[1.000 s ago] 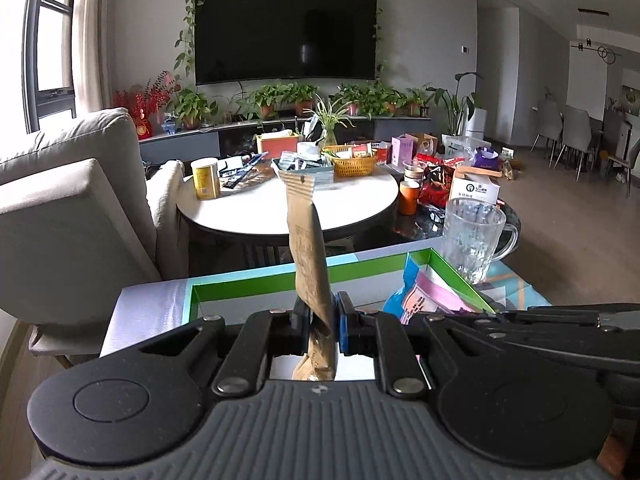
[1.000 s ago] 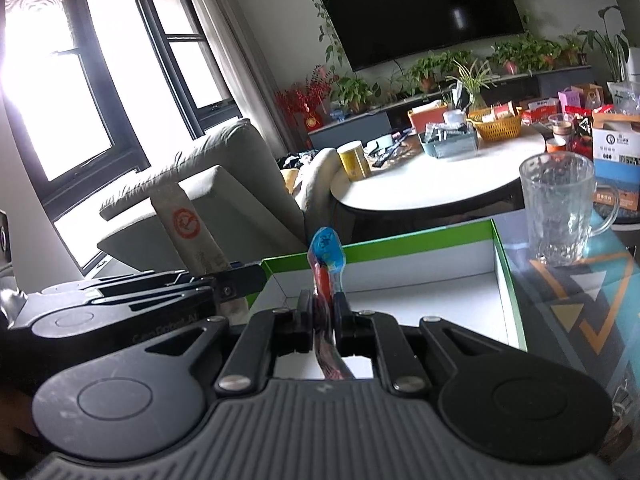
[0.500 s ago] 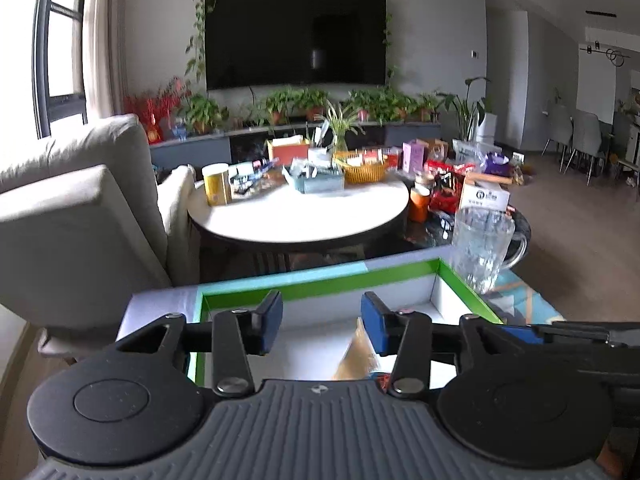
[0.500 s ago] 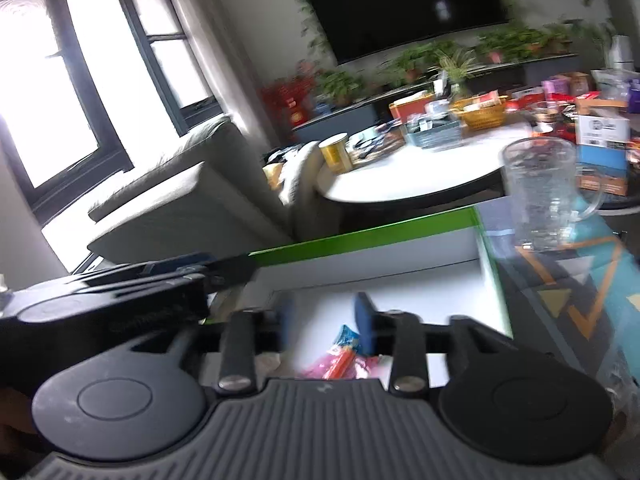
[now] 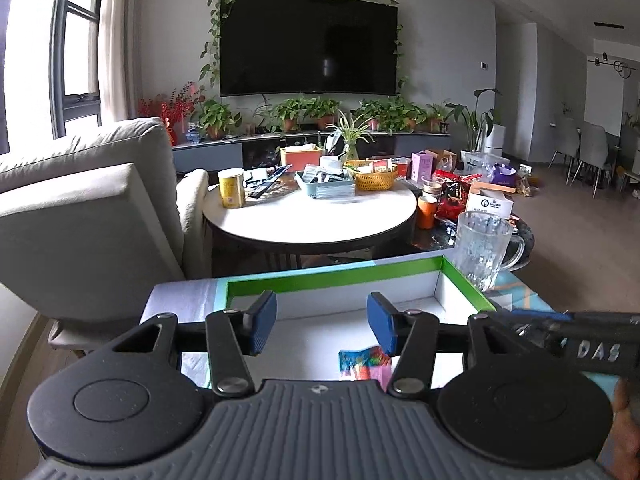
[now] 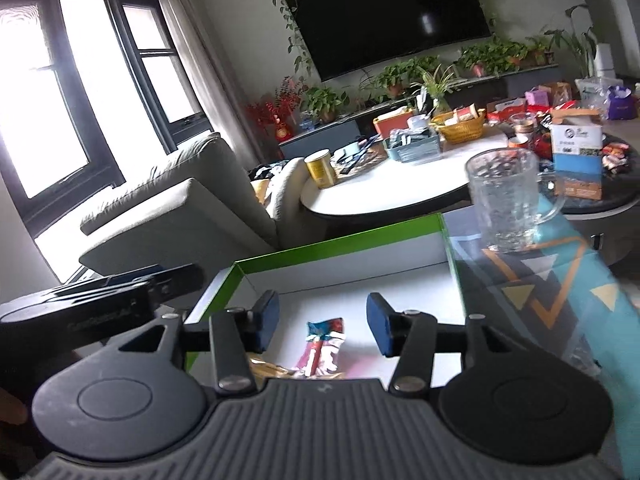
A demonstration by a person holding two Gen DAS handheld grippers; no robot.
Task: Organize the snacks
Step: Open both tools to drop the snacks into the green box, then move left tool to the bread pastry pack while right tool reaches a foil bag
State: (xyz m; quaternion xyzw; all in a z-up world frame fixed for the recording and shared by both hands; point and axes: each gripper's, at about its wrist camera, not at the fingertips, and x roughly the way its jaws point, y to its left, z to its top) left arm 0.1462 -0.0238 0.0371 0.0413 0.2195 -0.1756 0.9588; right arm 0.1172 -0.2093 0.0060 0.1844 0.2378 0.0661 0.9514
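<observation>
One glass mug [image 6: 505, 200] beside green-rimmed box [image 6: 340, 244] | round table [image 5: 308, 220] beyond

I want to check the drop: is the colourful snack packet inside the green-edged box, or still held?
Inside. The snack packet lies flat on the white floor of the box, and the right gripper is open above it, its pads clear of it.

A home living room. A large wall television [image 5: 308, 44] trailed with vines hangs above a row of potted plants [image 5: 304, 114] on the far side. A grey sofa [image 5: 88, 208] stands left of a round table [image 5: 312, 220] cluttered with household things, and dining chairs [image 5: 584, 148] show far right.
</observation>
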